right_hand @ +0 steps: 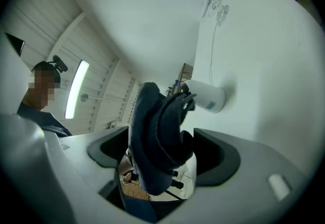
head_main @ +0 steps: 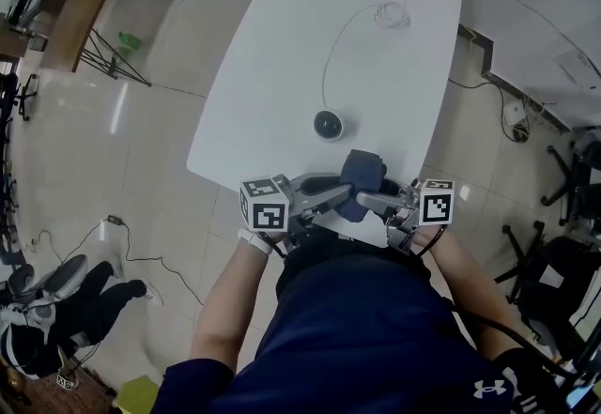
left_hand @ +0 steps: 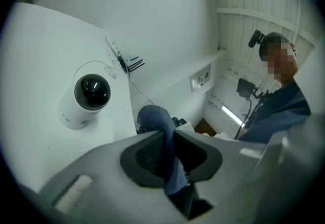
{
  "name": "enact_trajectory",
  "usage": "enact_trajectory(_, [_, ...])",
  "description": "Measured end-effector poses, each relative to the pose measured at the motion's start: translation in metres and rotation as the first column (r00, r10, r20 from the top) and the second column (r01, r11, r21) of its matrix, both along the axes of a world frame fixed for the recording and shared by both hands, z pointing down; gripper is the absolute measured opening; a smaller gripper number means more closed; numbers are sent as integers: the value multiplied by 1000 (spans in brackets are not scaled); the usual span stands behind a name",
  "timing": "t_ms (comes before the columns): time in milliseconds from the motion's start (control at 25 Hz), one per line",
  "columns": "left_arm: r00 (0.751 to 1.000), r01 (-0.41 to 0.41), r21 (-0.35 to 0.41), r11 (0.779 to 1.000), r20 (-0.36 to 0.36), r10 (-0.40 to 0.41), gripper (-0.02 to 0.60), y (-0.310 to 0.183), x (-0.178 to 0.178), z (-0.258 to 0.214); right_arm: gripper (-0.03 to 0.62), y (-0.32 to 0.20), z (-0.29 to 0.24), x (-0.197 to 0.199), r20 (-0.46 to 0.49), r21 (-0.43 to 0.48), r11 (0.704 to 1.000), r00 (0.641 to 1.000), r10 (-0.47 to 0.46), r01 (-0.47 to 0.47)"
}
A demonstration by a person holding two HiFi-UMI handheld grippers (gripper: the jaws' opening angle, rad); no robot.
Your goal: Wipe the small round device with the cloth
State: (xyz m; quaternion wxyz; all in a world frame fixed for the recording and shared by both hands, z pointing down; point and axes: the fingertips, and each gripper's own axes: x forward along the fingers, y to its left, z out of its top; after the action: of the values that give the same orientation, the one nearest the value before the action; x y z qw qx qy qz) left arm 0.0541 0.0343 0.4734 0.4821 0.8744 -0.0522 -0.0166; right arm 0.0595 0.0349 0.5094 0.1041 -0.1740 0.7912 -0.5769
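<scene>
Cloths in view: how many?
1. The blue cloth is at the table's near edge, pinched in the left gripper, its bunched end between the right gripper's open jaws. No other shows.

The cloth (right_hand: 157,136) is soft, matt blue fabric, thickly folded. The device (left_hand: 84,101) has a smooth white plastic body and a glossy black dome. The table (head_main: 310,46) top is smooth, matt white. The floor tiles (head_main: 141,126) at left shine.
</scene>
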Motion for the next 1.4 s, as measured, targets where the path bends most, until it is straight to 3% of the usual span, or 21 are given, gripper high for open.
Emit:
enact_trajectory(40, [1000, -7, -1, 1000, 11, 7, 64, 2, -2, 3, 393, -1, -4, -1, 10, 16, 1000, 1000, 2, -3])
enact_trajectory(200, [995, 19, -1, 1000, 101, -19, 66, 3, -12, 22, 191, 0, -6, 0, -53, 81, 997, 999, -8, 12])
enact_trajectory(240, [994, 32, -3, 999, 107, -31, 67, 2, -13, 23, 173, 2, -5, -2, -75, 93, 995, 997, -25, 32])
enact_trajectory(440, [992, 89, -25, 996, 94, -86, 67, -4, -15, 25, 186, 6, -2, -11, -115, 115, 990, 991, -71, 84])
enact_trajectory(600, [987, 131, -6, 991, 99, -130, 81, -11, -18, 25, 124, -3, 2, -10, -157, 108, 994, 988, -16, 33])
enact_trajectory(720, [964, 201, 89, 976, 159, -213, 140, -27, -30, 19, 114, -22, 2, 6, -255, 142, 988, 962, 102, -67])
enact_trajectory(800, [922, 260, 202, 944, 238, -305, 134, -45, -44, 14, 114, -43, -2, 25, -377, 228, 966, 904, 203, -122])
enact_trajectory(920, [831, 282, 365, 887, 369, -416, 83, -72, -60, 13, 114, -75, -19, 46, -532, 417, 904, 782, 323, -89])
enact_trajectory(1040, [775, 273, 414, 868, 440, -454, 77, -89, -64, 20, 114, -99, -44, 39, -620, 594, 802, 671, 406, 63])
enact_trajectory(1200, [757, 301, 383, 873, 461, -463, 77, -99, -64, 30, 115, -111, -70, -6, -673, 697, 651, 588, 449, 301])
enact_trajectory(1400, [755, 315, 361, 878, 465, -462, 77, -94, -67, 36, 115, -95, -58, -54, -759, 651, 520, 483, 437, 553])
